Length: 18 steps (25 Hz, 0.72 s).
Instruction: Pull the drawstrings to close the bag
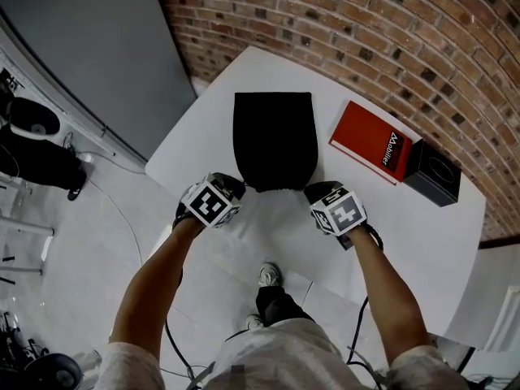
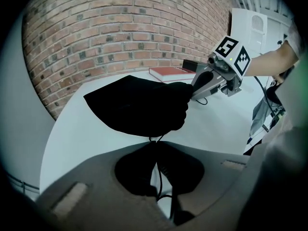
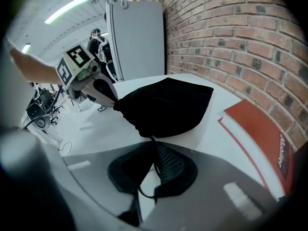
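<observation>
— So what lies on the white bench (image 1: 422, 234)?
— The black bag (image 1: 275, 140), flat, just ahead of the left gripper (image 2: 155, 146) and the right gripper (image 3: 154, 146), its mouth between them.
— And their jaws?
— Both pairs are closed. The left gripper pinches a thin drawstring (image 2: 159, 174) at the bag's mouth; the right gripper pinches the other drawstring (image 3: 156, 165).

Forearms (image 1: 156, 273) extended forward, left claw (image 1: 234, 184) and right claw (image 1: 318, 192) each clamped on a drawstring (image 2: 157, 170).

The shirt (image 1: 280, 354) is pale with short sleeves, the shoe (image 1: 269, 275) white. The left gripper (image 1: 237, 185) and right gripper (image 1: 314, 192) each have a black-and-white cube (image 1: 213, 201) and a black cable (image 1: 355, 331).
</observation>
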Motion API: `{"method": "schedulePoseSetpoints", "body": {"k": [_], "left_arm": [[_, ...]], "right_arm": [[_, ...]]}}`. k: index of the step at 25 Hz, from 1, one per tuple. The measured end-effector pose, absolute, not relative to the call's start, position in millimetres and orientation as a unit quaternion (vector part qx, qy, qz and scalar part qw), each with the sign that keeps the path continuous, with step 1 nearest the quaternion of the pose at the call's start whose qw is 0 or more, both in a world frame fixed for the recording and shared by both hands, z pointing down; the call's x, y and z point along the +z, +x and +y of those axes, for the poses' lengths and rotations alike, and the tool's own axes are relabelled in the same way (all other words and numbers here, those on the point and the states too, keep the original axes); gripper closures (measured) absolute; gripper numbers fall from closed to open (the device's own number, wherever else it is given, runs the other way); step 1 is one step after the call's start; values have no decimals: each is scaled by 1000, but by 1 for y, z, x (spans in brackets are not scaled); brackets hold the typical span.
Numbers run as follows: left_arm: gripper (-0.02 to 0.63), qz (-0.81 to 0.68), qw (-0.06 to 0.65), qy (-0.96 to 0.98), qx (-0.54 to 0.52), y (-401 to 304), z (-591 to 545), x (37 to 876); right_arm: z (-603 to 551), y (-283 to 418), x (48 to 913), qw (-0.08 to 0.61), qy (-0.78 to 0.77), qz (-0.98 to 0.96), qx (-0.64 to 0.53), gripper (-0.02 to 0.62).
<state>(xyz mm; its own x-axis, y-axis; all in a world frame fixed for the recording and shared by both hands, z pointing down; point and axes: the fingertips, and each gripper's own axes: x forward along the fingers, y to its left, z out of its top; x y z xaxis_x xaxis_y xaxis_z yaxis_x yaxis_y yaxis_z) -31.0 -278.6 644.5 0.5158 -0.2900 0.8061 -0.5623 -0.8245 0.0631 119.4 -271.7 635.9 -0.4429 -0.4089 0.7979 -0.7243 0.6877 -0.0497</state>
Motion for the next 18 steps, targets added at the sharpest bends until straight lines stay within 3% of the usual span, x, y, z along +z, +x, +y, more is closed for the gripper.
{"method": "schedulePoseSetpoints", "body": {"k": [18], "left_arm": [[597,-367,81,856,355,-32,-324,549]], "right_arm": [[-316,122,567,338,380,-849,146,584]]}}
